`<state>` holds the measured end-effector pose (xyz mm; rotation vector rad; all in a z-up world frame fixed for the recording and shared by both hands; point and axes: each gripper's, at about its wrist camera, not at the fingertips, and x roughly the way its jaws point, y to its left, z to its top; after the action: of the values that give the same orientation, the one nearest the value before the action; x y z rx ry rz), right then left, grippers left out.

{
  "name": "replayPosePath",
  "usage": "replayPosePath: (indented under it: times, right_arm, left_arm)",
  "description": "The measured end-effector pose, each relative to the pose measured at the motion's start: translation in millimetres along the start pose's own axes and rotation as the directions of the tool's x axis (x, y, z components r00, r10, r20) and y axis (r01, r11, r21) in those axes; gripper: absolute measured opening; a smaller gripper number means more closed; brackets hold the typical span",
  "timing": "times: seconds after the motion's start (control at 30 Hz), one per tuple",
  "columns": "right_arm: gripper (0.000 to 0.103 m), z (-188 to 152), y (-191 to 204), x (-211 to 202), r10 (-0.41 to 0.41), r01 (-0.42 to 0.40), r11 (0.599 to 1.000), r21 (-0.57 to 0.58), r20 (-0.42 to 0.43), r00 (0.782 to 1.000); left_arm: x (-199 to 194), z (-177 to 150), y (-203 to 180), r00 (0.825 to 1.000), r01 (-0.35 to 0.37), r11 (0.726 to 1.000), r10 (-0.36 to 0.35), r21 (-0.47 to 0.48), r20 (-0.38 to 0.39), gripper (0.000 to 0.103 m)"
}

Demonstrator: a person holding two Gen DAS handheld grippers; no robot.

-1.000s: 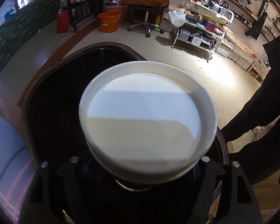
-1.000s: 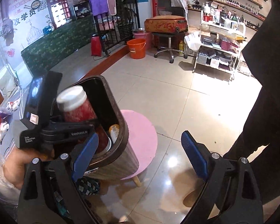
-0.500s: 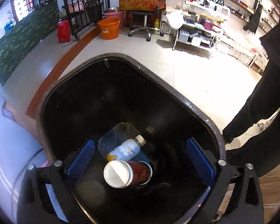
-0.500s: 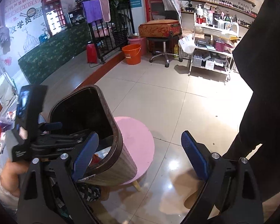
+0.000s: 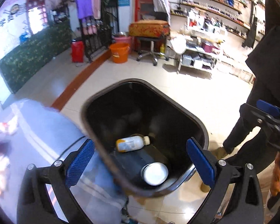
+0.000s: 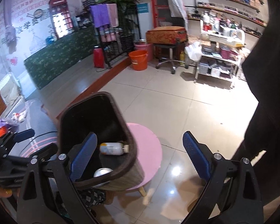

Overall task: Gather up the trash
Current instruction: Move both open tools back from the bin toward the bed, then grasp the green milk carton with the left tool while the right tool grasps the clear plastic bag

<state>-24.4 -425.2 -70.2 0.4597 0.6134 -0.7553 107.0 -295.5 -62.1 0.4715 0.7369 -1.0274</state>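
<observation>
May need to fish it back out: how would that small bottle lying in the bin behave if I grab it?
The bottle lies on its side inside the bin, so a nudge would probably roll it. It looks like thin plastic, likely light and squashable. Its smooth label may slip between the left tool's pads.

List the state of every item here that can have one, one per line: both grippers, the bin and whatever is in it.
Left gripper: open, empty, above the bin.
Right gripper: open, empty.
Bin: no lid on it, tilted, holding trash.
Bottle: capped, lying on its side in the bin.
Cup: lidded, lying in the bin, lid toward the camera.
Pink stool: upright, beside the bin.
</observation>
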Motion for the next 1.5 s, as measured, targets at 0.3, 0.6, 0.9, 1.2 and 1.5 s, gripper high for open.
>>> replayPosePath:
  times: [0.3, 0.6, 0.9, 1.2, 1.5]
  right_arm:
    - [0.094, -14, 80, 8, 0.212, -0.22, 0.967, -0.131, -0.075, 0.974]
    - [0.094, -45, 196, 14, 0.427, -0.489, 0.839, -0.238, -0.268, 0.863]
    - [0.094, -80, 305, 19, 0.484, -0.63, 0.699, -0.339, -0.424, 0.765]
    - [0.094, -92, 392, 27, 0.482, -0.689, 0.582, -0.431, -0.499, 0.72]
    - [0.094, -86, 409, 25, 0.474, -0.684, 0.582, -0.441, -0.499, 0.725]
  left_arm:
    - [-66, -55, 63, 0.995, -0.081, 0.983, 0.09, -0.165, 0.048, 0.097]
    - [-135, -126, 148, 0.964, -0.254, 0.919, 0.264, -0.301, -0.006, 0.097]
    - [-196, -202, 228, 0.903, -0.422, 0.811, 0.414, -0.405, -0.113, 0.097]
    - [-215, -230, 285, 0.868, -0.496, 0.791, 0.466, -0.359, -0.171, 0.097]
    - [-187, -194, 364, 0.823, -0.544, 0.828, 0.496, -0.134, -0.277, 0.097]
